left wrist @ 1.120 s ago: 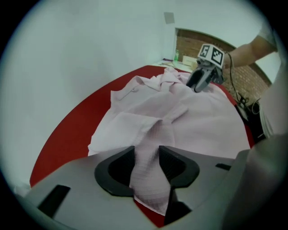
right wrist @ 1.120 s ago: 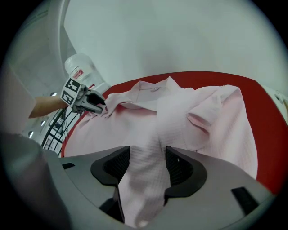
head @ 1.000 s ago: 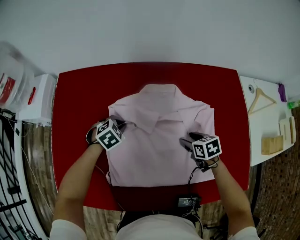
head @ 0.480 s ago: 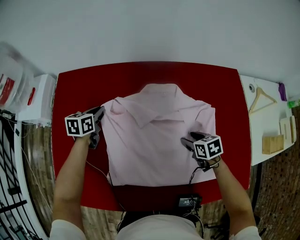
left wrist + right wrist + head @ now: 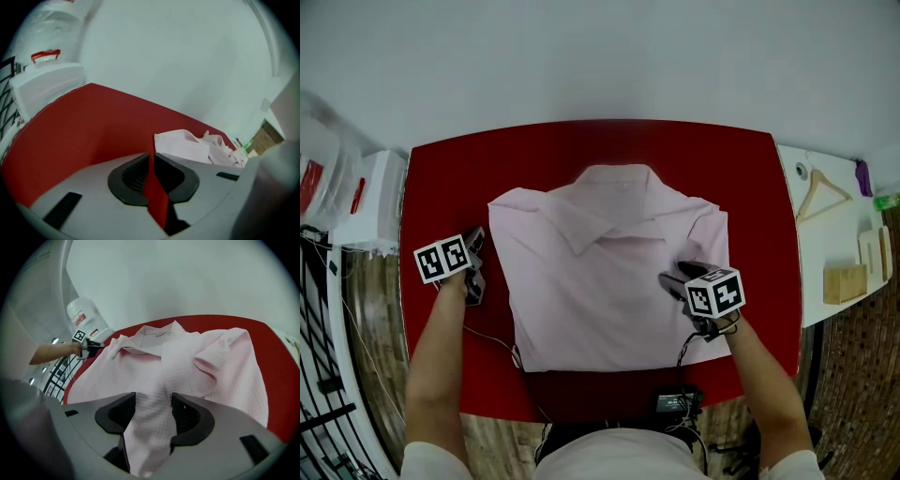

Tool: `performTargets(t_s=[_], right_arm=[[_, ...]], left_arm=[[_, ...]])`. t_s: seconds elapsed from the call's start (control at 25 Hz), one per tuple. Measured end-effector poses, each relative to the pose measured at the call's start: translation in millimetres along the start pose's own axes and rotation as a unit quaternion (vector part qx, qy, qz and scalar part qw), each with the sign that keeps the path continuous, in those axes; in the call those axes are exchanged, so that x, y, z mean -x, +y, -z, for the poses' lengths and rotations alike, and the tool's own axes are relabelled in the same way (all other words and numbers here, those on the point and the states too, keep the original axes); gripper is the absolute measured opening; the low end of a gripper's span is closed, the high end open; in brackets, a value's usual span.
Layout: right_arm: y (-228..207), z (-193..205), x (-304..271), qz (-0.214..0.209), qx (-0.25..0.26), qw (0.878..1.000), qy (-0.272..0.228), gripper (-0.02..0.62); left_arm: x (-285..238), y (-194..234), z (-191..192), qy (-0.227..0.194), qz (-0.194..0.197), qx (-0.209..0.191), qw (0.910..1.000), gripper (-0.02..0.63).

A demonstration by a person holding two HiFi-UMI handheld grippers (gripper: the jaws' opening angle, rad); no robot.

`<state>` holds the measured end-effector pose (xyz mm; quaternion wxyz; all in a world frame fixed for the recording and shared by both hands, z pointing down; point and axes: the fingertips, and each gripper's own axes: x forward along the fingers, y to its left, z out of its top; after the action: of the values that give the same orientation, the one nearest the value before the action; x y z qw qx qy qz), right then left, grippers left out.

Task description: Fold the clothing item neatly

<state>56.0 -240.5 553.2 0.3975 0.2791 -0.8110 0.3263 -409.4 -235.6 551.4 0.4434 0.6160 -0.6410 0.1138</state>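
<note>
Head view: a pink shirt (image 5: 600, 281) lies front up in the middle of the red table (image 5: 450, 178), collar away from the person. Left of the table stand a white lidded box (image 5: 373, 202) and a clear jug (image 5: 317, 155); what either holds cannot be made out. The right gripper (image 5: 671, 279) is clamped on a fold of the shirt's right front, with cloth bunched between its pads. The left gripper (image 5: 476, 238) hangs over bare table just beside the shirt's left edge. Its jaws are pinched together on nothing, with only a sliver of red showing between them. A second ago it sat on the shirt's left shoulder. It has since gone out to the left, and that side of the shirt now lies spread wider. The right gripper has not moved.
</note>
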Motion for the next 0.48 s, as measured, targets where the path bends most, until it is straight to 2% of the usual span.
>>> performTargets(t_s=[0.08, 0.16, 0.24, 0.32, 0.4, 0.44, 0.48], right_arm=[[2, -1, 1, -0.001, 0.005, 1.0, 0.002, 0.25], [2, -5, 4, 0.003, 0.025, 1.0, -0.004, 0.25], [-1, -14, 11, 0.024, 0.066, 0.997, -0.018, 0.25], [-7, -24, 18, 0.053, 0.119, 0.991, -0.03, 0.25], [-14, -30, 22, 0.077, 0.171, 0.982, -0.03, 0.25], [-17, -30, 22, 0.09, 0.201, 0.975, -0.024, 0.25], [-20, -29, 22, 0.103, 0.236, 0.966, -0.014, 0.249]], left_arm=[[6, -5, 1, 0.005, -0.002, -0.051, 0.9987, 0.012], [10, -21, 2, 0.007, 0.01, -0.114, 0.9934, 0.012], [11, -48, 4, 0.005, 0.035, -0.172, 0.9844, 0.012], [10, -81, 8, 0.001, 0.066, -0.229, 0.9711, 0.012], [6, -119, 18, 0.003, 0.098, -0.3, 0.9488, 0.012], [4, -138, 27, 0.009, 0.112, -0.345, 0.9319, 0.012], [1, -156, 37, 0.017, 0.122, -0.393, 0.9112, 0.012]])
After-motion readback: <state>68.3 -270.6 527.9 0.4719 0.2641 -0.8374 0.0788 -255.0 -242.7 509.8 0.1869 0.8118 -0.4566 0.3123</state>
